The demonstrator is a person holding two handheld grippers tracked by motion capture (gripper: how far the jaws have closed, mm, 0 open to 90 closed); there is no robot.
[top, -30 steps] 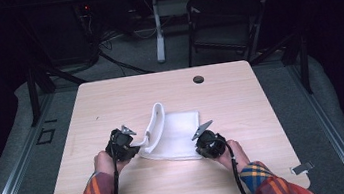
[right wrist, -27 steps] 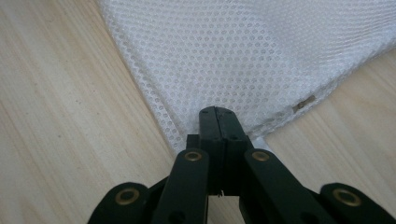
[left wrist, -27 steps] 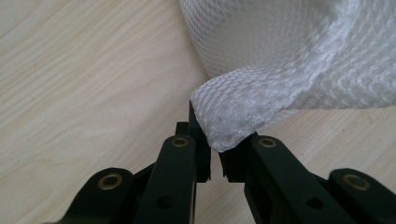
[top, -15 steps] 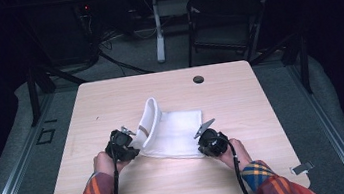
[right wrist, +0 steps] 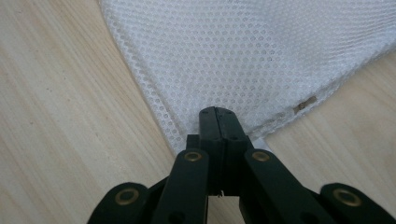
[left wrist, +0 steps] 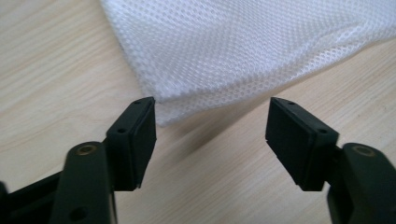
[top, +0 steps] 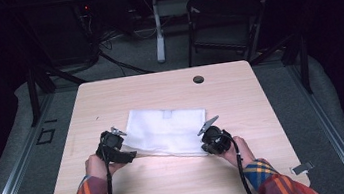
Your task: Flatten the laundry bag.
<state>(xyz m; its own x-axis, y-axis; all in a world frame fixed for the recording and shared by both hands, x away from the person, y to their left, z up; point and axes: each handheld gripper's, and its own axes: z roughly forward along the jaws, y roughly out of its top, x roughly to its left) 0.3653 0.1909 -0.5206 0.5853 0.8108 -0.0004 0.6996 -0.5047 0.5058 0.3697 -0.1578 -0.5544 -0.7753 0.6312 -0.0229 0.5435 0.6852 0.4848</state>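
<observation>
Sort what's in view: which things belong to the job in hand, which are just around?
In the job:
white mesh fabric bag
left gripper, open, just released
right gripper, shut on the bag's corner

Just around:
light wooden table
black folding chair

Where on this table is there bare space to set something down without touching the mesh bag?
The table is bare beyond the mesh bag, up to the round hole, and along both side edges. A bare strip also runs between the person's forearms at the near edge. It is crowded mid-table, where the left gripper and right gripper flank the bag.
</observation>
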